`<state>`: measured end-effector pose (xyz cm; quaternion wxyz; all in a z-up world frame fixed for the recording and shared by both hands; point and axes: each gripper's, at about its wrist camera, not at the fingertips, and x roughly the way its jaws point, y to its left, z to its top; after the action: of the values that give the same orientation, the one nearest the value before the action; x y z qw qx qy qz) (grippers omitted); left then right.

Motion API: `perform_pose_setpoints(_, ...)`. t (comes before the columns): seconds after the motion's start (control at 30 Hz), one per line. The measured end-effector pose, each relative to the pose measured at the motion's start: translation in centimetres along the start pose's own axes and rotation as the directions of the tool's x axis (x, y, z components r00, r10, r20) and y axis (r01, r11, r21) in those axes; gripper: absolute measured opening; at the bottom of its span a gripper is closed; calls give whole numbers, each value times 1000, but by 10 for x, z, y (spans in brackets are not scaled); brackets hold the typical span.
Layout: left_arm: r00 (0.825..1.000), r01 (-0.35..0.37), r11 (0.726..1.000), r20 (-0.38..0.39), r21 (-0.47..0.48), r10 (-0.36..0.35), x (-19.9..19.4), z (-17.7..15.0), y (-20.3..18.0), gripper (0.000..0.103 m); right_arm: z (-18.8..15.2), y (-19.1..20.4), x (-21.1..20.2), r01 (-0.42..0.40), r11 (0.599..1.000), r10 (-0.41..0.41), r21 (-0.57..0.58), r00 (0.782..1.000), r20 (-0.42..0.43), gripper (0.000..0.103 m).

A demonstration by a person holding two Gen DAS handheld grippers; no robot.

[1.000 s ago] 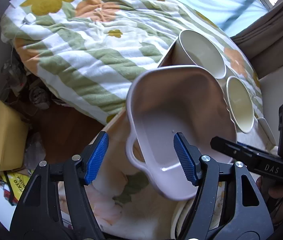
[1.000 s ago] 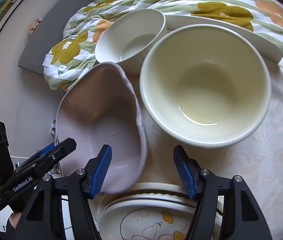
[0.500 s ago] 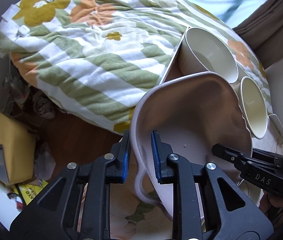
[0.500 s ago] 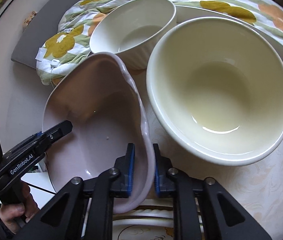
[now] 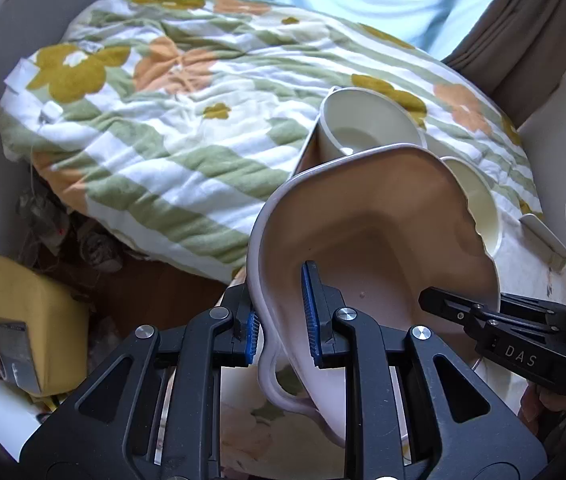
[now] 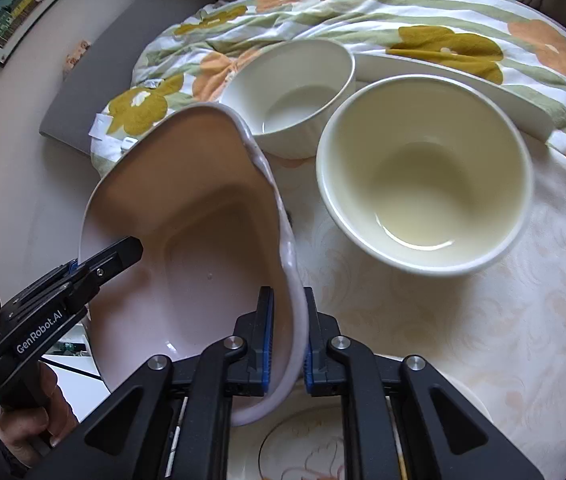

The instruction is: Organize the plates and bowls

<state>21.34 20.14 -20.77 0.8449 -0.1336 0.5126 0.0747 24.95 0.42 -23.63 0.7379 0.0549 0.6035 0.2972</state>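
Note:
A pale pink dish with loop handles (image 5: 375,240) (image 6: 187,216) is lifted and tilted above the table. My left gripper (image 5: 281,316) is shut on its left rim. My right gripper (image 6: 287,332) is shut on its right rim. A large cream bowl (image 6: 423,172) (image 5: 479,208) and a smaller white bowl (image 6: 291,92) (image 5: 367,124) stand on the table beyond the dish. A patterned plate (image 6: 307,448) lies under my right gripper, partly hidden.
A long white rectangular plate (image 6: 455,80) lies behind the bowls. A flowered striped blanket (image 5: 187,120) covers the bed beyond the table. A yellow box (image 5: 31,316) and clutter sit on the floor at left. The tablecloth (image 6: 483,320) is cream.
Both grippers went from open to shut on opposite rims of the pink dish, and the dish has risen and tilted up from the table.

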Motion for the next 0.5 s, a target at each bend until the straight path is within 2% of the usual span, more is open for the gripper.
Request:
perform_pose_setpoints(0.13,999,9,999,43,48,-11,-28,-3,-34,17,-11,-5,-30,-4,1000,4,7,999,32,11)
perform_pose_setpoints(0.27,997,37,995,60,94,-42,-48,-18,-81,17,-37,-32,-75,9,999,-11,32,998,67,11)
perform_pose_setpoints(0.5,991,115,972,42,204,-126,-69,-73,-191,17,-97,-98,-151,70,991,-86,112,986,141,11)
